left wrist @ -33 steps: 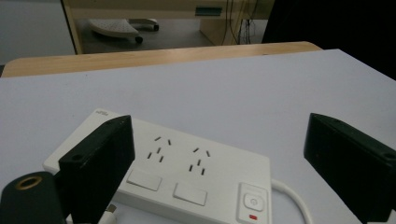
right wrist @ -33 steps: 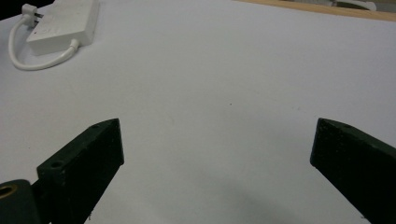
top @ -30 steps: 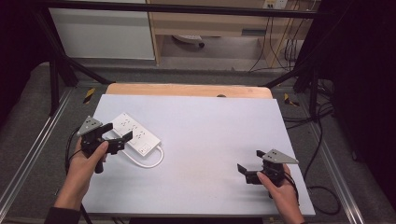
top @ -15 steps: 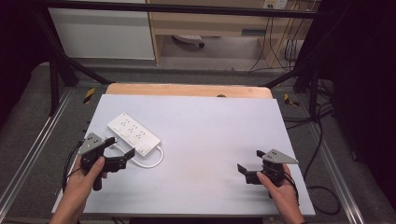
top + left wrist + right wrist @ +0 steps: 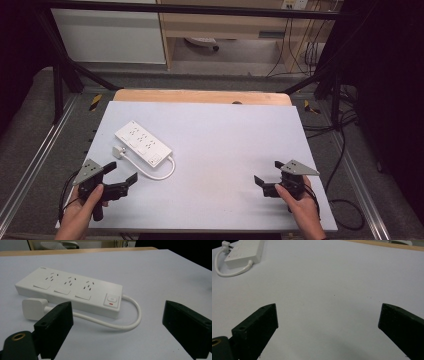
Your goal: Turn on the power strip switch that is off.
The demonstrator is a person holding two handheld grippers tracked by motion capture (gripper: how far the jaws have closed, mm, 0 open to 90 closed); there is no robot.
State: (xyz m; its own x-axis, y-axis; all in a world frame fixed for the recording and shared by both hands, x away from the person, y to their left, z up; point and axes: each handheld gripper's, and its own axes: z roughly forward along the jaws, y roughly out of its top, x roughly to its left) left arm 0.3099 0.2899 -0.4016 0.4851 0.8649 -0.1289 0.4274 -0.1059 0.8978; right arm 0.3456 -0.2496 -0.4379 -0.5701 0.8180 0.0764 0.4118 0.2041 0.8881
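A white power strip (image 5: 143, 143) lies at an angle on the left half of the white table (image 5: 230, 130). Its short cable (image 5: 161, 175) loops back to a white plug (image 5: 118, 151) resting beside it. My left gripper (image 5: 121, 172) is open and empty, held near the table's front left corner, a short way in front of the strip and apart from it. In the left gripper view the strip (image 5: 72, 291), its plug (image 5: 33, 308) and the cable (image 5: 127, 323) lie just beyond the spread jaws. My right gripper (image 5: 267, 172) stands open and empty at the front right, over bare table.
A wooden board edge (image 5: 200, 96) runs along the table's far side. Metal frame rails (image 5: 40, 160) flank the table, and cables (image 5: 345, 150) hang off to the right. In the right gripper view the power strip (image 5: 244, 250) sits far off at the upper left.
My left gripper has drawn back from the power strip toward the front left corner of the table. The strip, its cable and the right gripper have stayed put.
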